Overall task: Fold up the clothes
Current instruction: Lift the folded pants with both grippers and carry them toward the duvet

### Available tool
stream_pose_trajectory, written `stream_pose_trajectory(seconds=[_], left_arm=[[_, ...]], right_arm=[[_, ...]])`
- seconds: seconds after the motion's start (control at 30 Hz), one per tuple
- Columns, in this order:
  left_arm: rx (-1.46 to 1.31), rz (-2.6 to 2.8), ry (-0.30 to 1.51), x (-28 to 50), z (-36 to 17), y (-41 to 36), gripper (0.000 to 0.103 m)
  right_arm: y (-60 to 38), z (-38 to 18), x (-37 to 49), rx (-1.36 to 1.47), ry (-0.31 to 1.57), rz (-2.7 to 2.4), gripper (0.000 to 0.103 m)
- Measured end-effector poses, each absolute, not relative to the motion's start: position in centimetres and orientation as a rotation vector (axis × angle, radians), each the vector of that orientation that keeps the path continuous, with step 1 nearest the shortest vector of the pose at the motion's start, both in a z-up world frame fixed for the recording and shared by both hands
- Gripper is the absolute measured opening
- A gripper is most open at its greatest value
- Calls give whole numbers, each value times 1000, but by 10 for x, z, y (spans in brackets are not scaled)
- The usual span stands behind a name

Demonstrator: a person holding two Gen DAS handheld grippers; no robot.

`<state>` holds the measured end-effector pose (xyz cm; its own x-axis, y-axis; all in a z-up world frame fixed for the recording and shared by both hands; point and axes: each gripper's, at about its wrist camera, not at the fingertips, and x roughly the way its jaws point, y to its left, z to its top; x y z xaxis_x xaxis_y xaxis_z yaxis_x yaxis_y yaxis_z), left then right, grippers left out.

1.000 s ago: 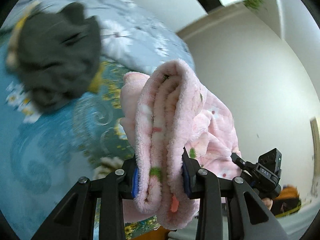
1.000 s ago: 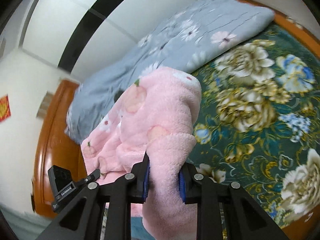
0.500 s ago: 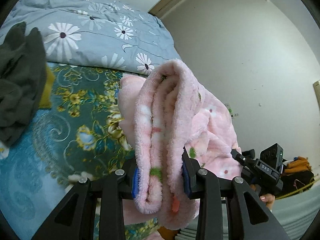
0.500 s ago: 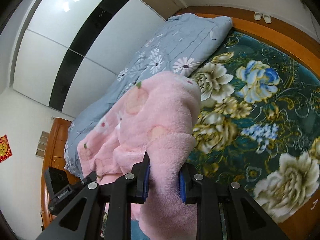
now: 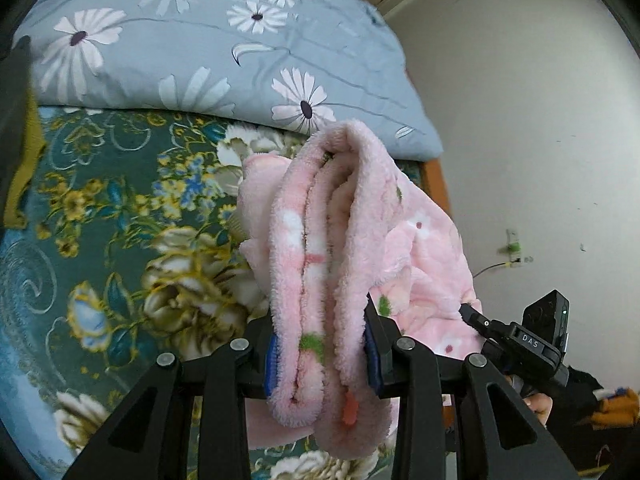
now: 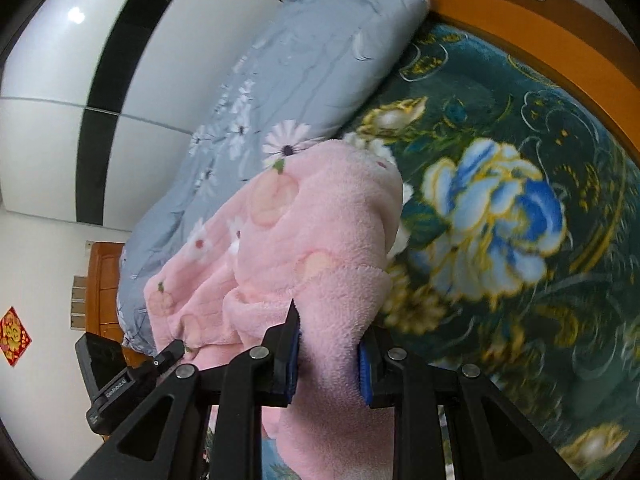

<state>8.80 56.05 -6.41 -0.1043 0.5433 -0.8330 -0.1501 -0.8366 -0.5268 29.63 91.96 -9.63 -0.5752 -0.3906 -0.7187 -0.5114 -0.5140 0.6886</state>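
A fluffy pink garment (image 5: 340, 248) with fruit and flower prints hangs folded in several layers between both grippers, above the bed. My left gripper (image 5: 322, 356) is shut on one thick folded edge of it, blue pads pressing on both sides. My right gripper (image 6: 328, 364) is shut on another bunched part of the same pink garment (image 6: 320, 248). The right gripper (image 5: 520, 344) also shows at the lower right of the left wrist view, and the left gripper (image 6: 132, 380) at the lower left of the right wrist view. The cloth sags between them.
Below lies a dark green floral bedspread (image 5: 120, 216) (image 6: 500, 220). A grey-blue daisy quilt (image 5: 224, 44) (image 6: 280, 92) is heaped along its far side. A dark garment with a mustard edge (image 5: 18, 148) sits at the left. The orange wooden bed frame (image 6: 520, 20) borders the bed.
Both grippers have swept across the bed and lower with the pink garment still held. The dark garment has slid out to the left edge of the left wrist view; the quilt now fills its top.
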Motion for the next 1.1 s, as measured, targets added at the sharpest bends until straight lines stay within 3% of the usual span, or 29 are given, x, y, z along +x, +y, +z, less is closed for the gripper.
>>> stream_pose_trajectory(seconds=[0.4,0.77,0.9,1.1], left_arm=[[-1821,1946,-303,2,-141,633,35],[-1988,1876,-244,-25,-227,624,36],[-1966,1852,-315,-20,-228,611,40],[-1841,1981,-222,-2,-187,590,43]], right_arm=[[990,-178,229,-1472,1508,2181,24],[976,-248,242,-1599,1439,2082,25],[979,-236,250,-1544,1467,2116,30],[992,-195,249,-1478,1236,2194,31]])
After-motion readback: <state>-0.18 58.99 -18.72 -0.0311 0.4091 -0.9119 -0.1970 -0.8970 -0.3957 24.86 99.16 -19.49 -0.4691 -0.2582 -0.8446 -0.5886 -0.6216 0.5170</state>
